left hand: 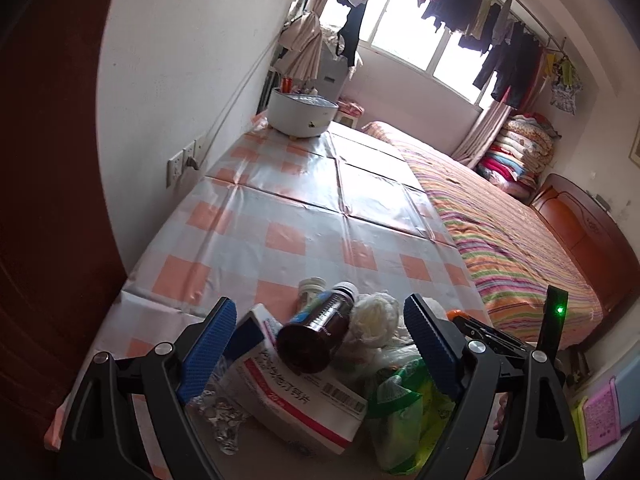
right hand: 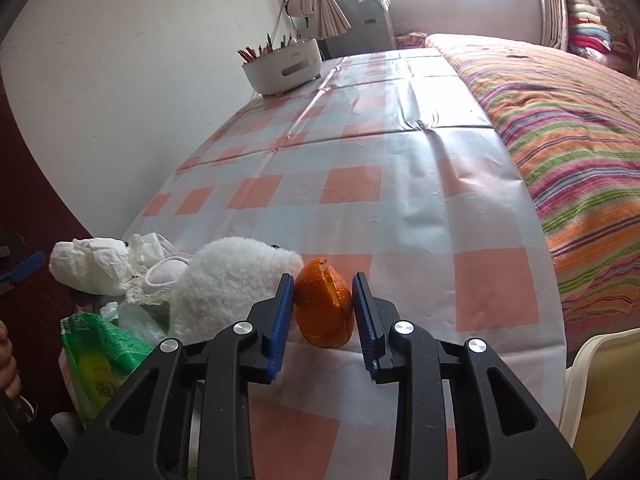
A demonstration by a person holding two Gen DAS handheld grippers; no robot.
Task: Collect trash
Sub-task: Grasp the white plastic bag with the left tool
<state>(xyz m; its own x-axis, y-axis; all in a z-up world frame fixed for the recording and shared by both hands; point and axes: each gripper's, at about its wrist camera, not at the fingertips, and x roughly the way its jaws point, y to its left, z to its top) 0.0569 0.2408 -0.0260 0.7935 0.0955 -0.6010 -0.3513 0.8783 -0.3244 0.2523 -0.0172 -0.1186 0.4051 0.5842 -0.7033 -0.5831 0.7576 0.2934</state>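
Observation:
A trash pile lies at the near end of the checked table [left hand: 280, 200]. In the left wrist view my left gripper [left hand: 316, 320] is open over a brown medicine bottle [left hand: 316, 336], a white and red medicine box [left hand: 296, 396], crumpled foil [left hand: 220, 412], a green plastic bag [left hand: 404, 412] and white tissue [left hand: 376, 316]. In the right wrist view my right gripper [right hand: 322, 294] stands on either side of an orange peel [right hand: 324, 308], pads close to it but with small gaps. A white fluffy item [right hand: 228, 280] and crumpled tissue [right hand: 92, 264] lie to its left, with the green bag [right hand: 100, 360] below.
A white round pen holder [right hand: 284, 66] stands at the table's far end by the wall. A bed with a striped cover [right hand: 560, 120] runs along the table's right side. A cream chair back [right hand: 600, 392] is at the near right. Wall sockets [left hand: 182, 162] sit left.

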